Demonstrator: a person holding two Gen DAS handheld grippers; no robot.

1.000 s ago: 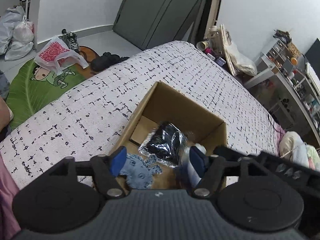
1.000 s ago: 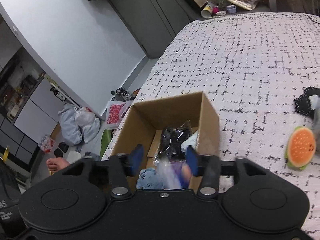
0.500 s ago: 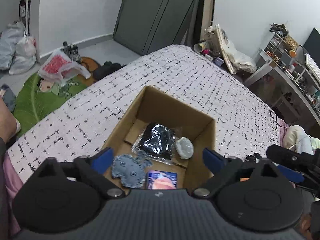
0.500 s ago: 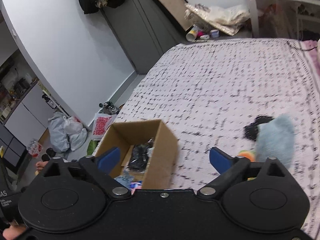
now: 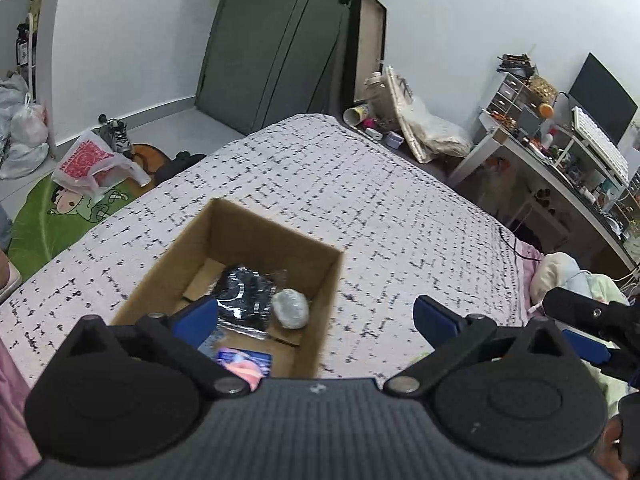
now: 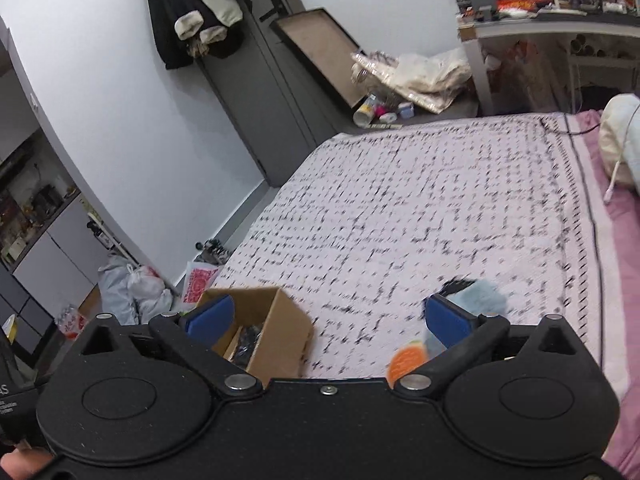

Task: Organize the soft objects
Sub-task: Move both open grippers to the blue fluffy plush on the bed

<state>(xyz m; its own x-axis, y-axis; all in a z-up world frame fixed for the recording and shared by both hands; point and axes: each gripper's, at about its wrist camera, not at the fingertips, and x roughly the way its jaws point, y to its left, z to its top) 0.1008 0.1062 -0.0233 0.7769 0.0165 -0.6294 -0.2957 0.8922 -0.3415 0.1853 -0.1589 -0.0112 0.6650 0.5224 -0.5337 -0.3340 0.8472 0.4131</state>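
Hardly any readable text. Right wrist view, lower left edge of frame: white letters "AS" on a black device [image 6: 6, 394], cut off by the frame edge, with smaller print lines under it too small to read. Plastic bag [image 5: 89, 161] on the floor, left wrist view, left-middle: red printed pattern, no characters legible; same bag in right wrist view [image 6: 199, 282], also illegible. Cup [image 6: 366, 109] lying on its side by the door, upper middle of right wrist view: coloured print, unreadable. Packet in the cardboard box [image 5: 245, 360], bottom centre of left wrist view: blurred, nothing readable.
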